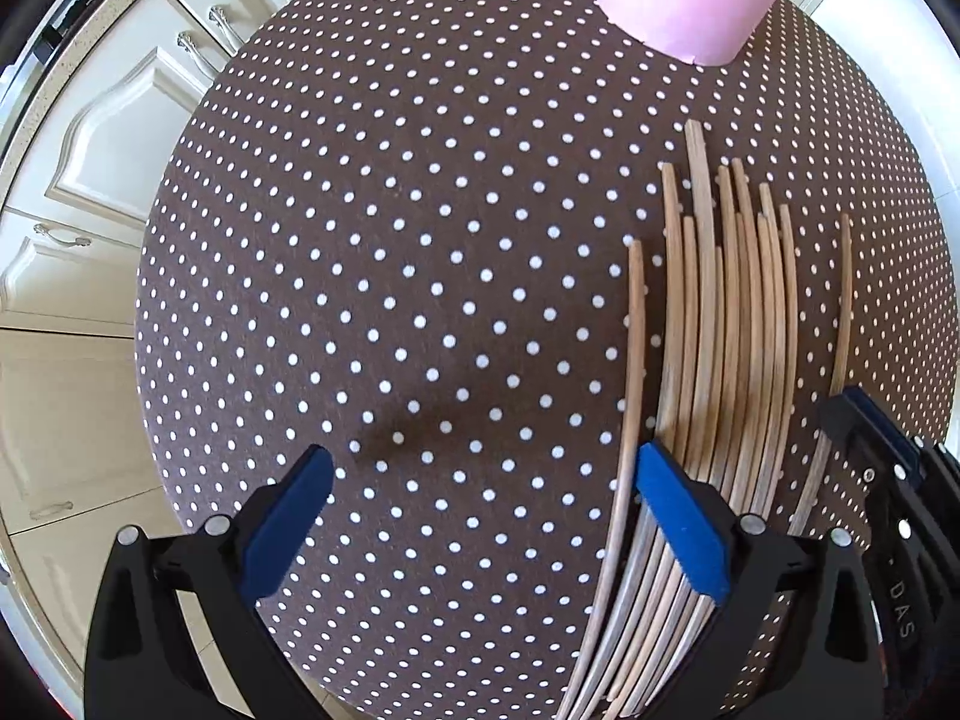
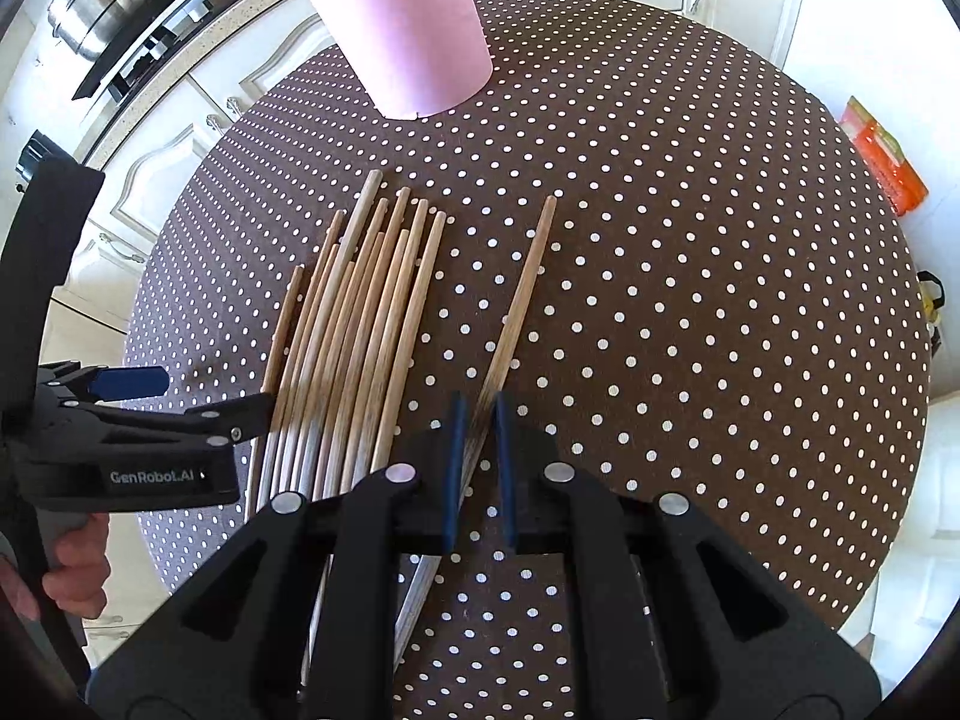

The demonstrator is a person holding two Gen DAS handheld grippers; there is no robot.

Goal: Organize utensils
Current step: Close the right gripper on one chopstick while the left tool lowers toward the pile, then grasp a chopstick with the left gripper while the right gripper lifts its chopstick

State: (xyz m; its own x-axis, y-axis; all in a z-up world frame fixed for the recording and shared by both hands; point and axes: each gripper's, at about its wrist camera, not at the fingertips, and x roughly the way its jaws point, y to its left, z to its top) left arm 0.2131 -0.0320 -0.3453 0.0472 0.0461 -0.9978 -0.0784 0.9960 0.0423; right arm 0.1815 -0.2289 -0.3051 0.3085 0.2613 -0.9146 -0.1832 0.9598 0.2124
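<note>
One thin, stiff, light wooden chopstick (image 2: 521,300) sits nipped near its end between the right gripper (image 2: 480,420) pads, likely slippery, while the left gripper (image 1: 480,480) gapes wide beside the bundle (image 1: 720,330).

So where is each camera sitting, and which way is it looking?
Left wrist: sits on the left gripper, looking forward and down over the dotted table; its blue pads stand wide apart beside the chopstick pile; the right gripper peeks in at the right.
Right wrist: sits on the right gripper, facing the pink cup; its pads are nearly shut around a single chopstick; the left gripper and a hand show at the left.
Both views share the table, pile, lone chopstick and cup.
</note>
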